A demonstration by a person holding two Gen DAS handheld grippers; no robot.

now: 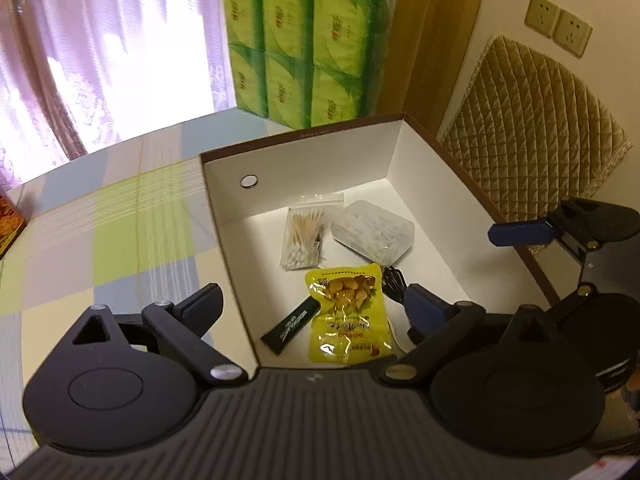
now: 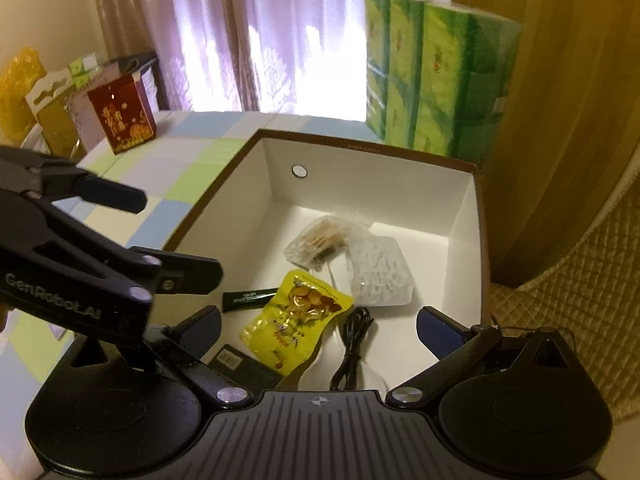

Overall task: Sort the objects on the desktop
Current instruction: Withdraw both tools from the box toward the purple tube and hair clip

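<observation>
A: Inside the white cardboard box [image 1: 394,156] with the brown rim sit the sorted things: a yellow snack pouch [image 1: 347,314], a bag of cotton swabs [image 1: 306,236], a clear plastic case [image 1: 372,232], a black sachet [image 1: 290,326] and a coiled black cable [image 2: 354,344].

B: And the hand-held grippers?

A: The left hand-held gripper [image 1: 316,308] hangs above the near end of the box, jaws spread wide, nothing between them. The right hand-held gripper [image 2: 320,326] is likewise released and empty, over the same near edge.

B: Do they crowd each other?

A: They are just beside one another. In the right wrist view the left one reaches in from the left, over the box's left wall, and hides part of the sachet's end. A flat dark packet [image 2: 244,364] lies partly under the pouch.

B: What stands around the box?

A: A checked cloth covers the surface [image 1: 120,248]. A wrapped stack of green tissue packs [image 1: 308,48] stands just behind the far wall. A red gift box [image 2: 122,116] stands farther left, well apart. A quilted chair back [image 1: 532,128] is close to the right.
</observation>
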